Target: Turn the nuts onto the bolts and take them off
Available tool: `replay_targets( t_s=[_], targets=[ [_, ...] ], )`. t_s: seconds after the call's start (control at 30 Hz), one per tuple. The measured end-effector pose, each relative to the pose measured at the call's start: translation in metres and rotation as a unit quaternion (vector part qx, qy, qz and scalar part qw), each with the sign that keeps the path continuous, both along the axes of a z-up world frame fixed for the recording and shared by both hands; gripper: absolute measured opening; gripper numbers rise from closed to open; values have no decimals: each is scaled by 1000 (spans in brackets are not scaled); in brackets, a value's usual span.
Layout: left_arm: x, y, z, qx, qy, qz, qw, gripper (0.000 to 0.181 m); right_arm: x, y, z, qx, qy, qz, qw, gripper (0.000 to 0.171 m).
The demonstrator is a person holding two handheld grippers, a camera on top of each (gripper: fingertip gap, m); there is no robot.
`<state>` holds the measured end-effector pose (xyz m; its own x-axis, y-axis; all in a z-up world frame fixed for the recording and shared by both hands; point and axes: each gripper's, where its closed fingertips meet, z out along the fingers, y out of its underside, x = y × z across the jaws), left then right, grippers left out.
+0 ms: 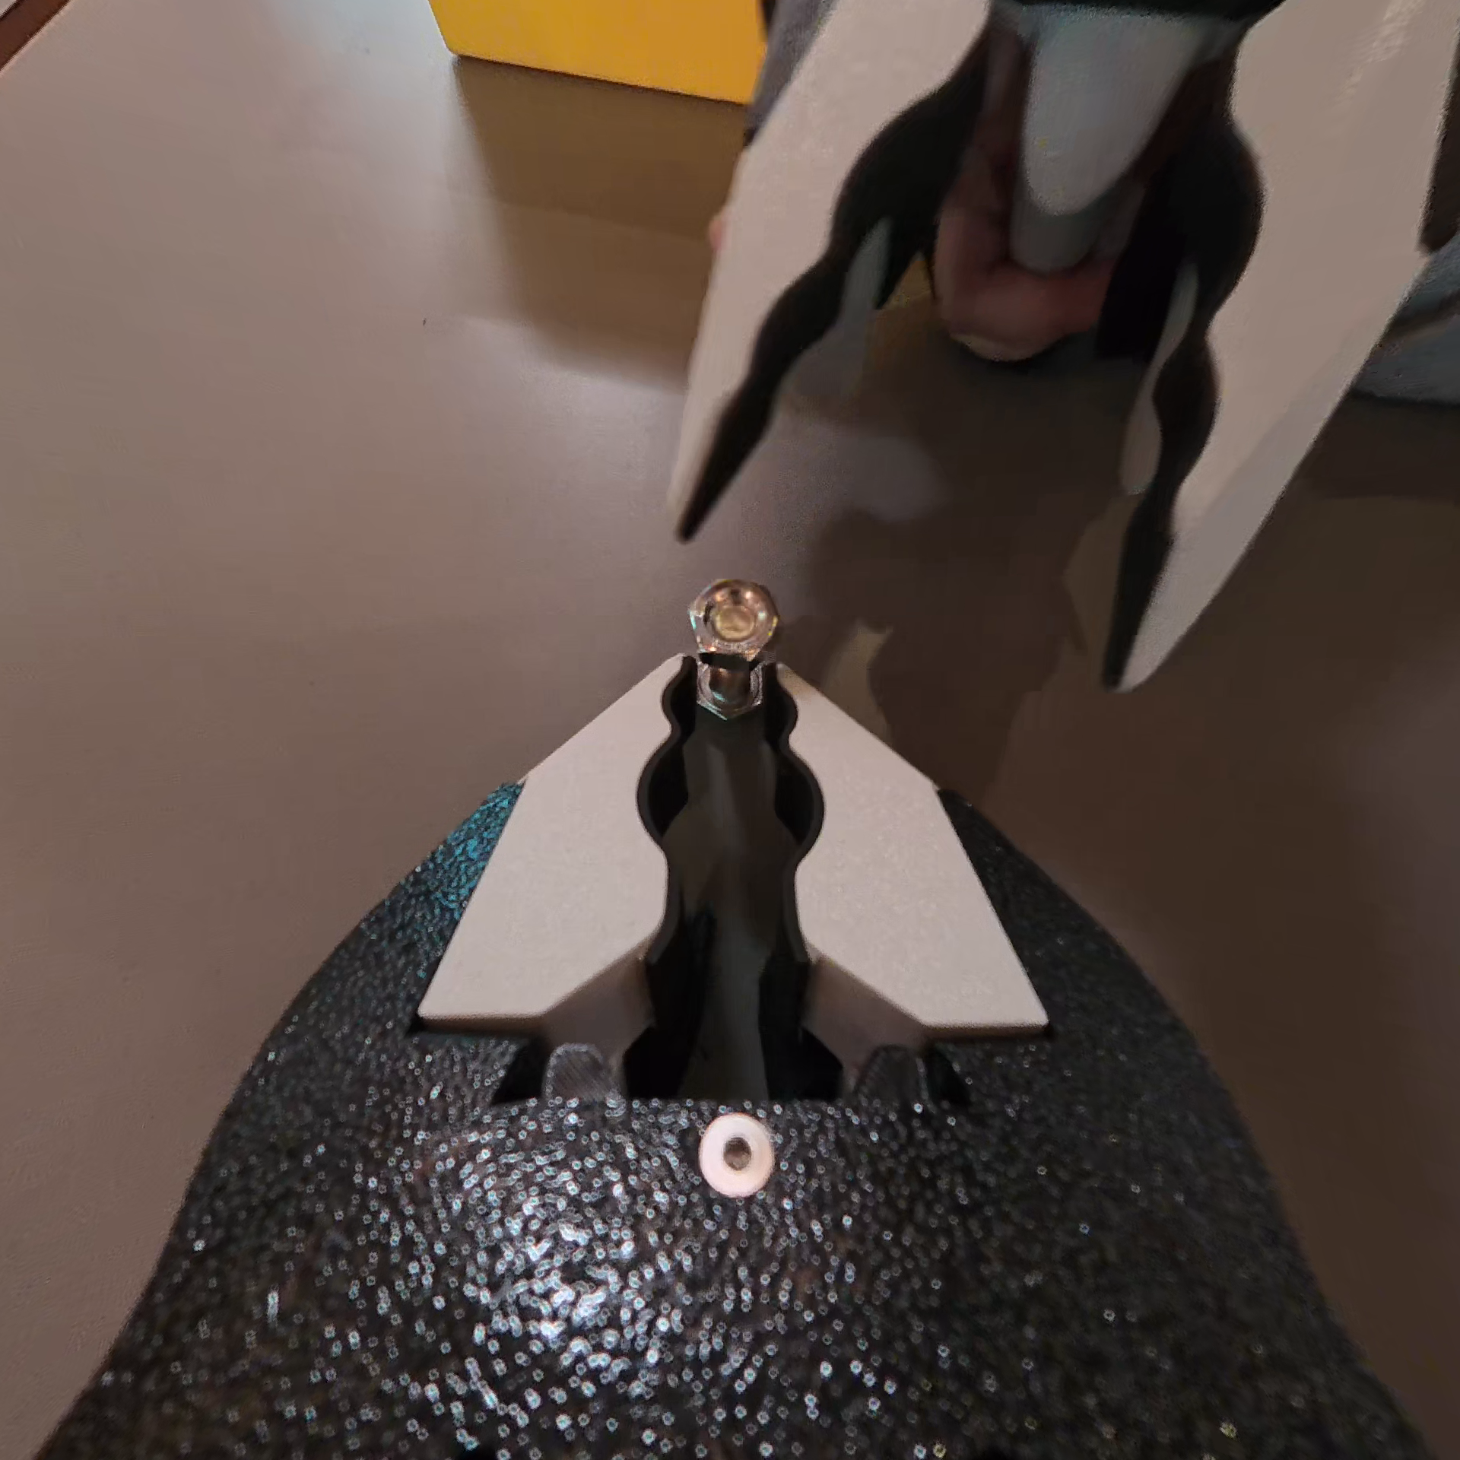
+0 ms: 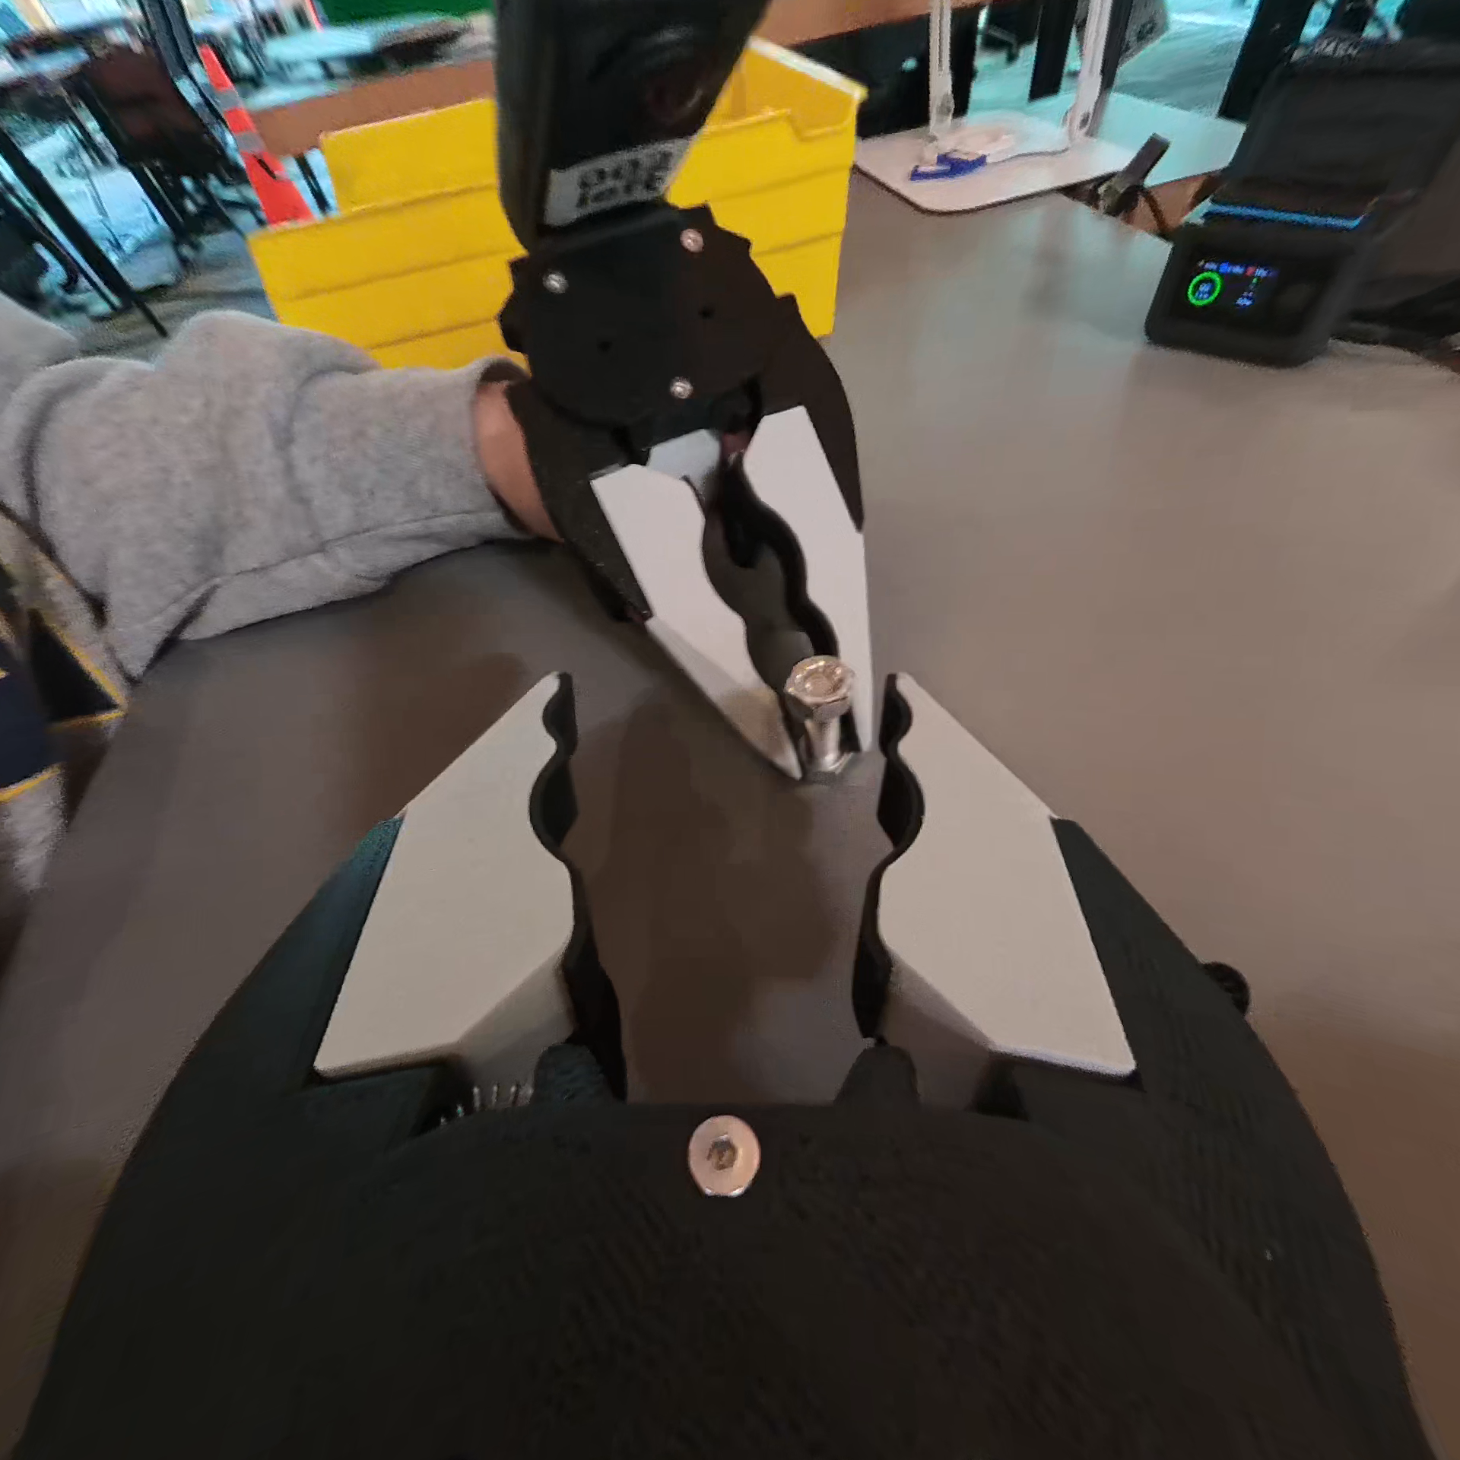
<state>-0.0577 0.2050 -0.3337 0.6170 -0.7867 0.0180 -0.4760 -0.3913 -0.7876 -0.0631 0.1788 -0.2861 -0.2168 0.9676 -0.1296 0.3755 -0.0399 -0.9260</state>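
Note:
A silver bolt (image 1: 733, 628) stands upright on the grey table (image 1: 316, 474), hex head up. It also shows in the right wrist view (image 2: 822, 711). A nut (image 1: 727, 699) sits low on its shaft. My left gripper (image 1: 731, 679) is shut on the bolt at the nut, tips down at the table. It shows from the far side in the right wrist view (image 2: 829, 758). My right gripper (image 2: 728, 687) is open and empty, just short of the bolt, and its right fingertip (image 2: 897, 711) is close beside the bolt. In the left wrist view the right gripper (image 1: 904, 604) hangs above and beyond the bolt.
A yellow bin (image 2: 411, 237) stands on the table behind the left gripper and shows in the left wrist view (image 1: 600, 39). A grey sleeve (image 2: 237, 474) rests on the table at the left. A black device with a lit screen (image 2: 1264, 292) stands far right. There is about 5 cm between the tips of the two grippers.

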Motion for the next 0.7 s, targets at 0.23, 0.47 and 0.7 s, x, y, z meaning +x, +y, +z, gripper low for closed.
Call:
replay_targets(
  t_s=[0.23,0.47,0.7],
  targets=[
    [0,-1,0,-3,-3,-1,1000,15,7,-8,-11,-8,-42,34,999,68],
    [0,0,0,-1,-1,-1,1000,15,-14,-6,-11,7,-33,27,999,90],
    [1,-1,0,-3,-2,-4,1000,15,18,-1,-7,-56,-32,14,998,63]
  ],
)
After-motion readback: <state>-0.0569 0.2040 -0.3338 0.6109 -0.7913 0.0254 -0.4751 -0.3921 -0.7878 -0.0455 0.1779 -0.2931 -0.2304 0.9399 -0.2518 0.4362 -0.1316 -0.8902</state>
